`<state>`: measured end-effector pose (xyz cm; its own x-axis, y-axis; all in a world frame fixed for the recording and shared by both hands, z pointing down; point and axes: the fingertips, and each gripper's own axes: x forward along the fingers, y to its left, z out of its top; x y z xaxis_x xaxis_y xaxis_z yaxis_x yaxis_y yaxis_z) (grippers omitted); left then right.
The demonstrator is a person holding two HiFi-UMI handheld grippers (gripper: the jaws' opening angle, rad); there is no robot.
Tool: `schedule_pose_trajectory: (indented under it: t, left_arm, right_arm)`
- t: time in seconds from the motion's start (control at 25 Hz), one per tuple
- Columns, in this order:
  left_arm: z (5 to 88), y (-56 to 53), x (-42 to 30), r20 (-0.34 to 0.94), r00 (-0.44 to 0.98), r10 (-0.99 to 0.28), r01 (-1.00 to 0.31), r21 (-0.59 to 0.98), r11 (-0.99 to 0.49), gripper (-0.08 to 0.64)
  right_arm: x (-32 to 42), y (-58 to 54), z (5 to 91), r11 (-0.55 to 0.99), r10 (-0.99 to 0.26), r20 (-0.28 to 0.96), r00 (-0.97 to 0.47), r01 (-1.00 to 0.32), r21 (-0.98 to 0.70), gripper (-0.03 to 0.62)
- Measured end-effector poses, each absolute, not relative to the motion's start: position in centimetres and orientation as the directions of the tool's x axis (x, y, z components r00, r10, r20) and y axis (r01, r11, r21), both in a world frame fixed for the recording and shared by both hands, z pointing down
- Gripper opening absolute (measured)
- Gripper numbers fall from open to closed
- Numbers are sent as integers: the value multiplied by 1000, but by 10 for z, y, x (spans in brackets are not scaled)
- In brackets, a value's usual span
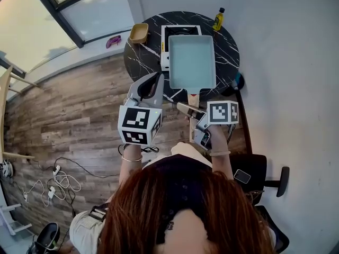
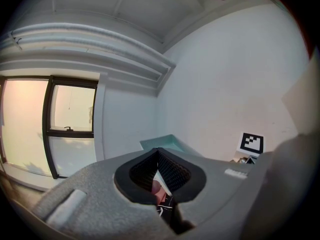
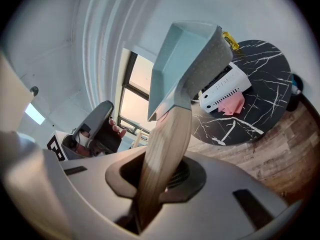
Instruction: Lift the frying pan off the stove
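Observation:
The frying pan (image 1: pixel 192 62) is rectangular and pale teal, with a light wooden handle (image 1: pixel 193 96). It hangs tilted above the white stove (image 1: pixel 179 32) on the round black marble table (image 1: pixel 228 52). My right gripper (image 1: pixel 189 111) is shut on the handle. In the right gripper view the handle (image 3: pixel 162 149) runs up from between the jaws of the right gripper (image 3: pixel 155 179) to the pan (image 3: pixel 182 64), and the stove (image 3: pixel 225 86) lies far below it. My left gripper (image 1: pixel 157 79) hovers left of the handle, shut and holding nothing; in its own view the left gripper (image 2: pixel 159 176) points at the wall.
A yellow bottle (image 1: pixel 218 19) stands at the table's back right and a wooden bowl (image 1: pixel 139 33) at its left edge. A pink cloth (image 3: pixel 231 104) lies beside the stove. A black chair (image 1: pixel 254 173) stands to my right. Cables (image 1: pixel 58 181) lie on the wooden floor.

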<state>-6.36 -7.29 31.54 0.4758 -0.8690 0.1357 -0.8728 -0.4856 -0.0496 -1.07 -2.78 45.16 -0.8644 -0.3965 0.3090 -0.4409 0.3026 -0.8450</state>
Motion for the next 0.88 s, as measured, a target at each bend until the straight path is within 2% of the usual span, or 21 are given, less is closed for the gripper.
schedule_pose_trajectory:
  t: [0.88]
  left_arm:
    - [317,-23,-66,137,493,-859,-864,-43,-502,12]
  right_arm:
    - [-14,36,441,297,-403,314,-860,-447,-844,63]
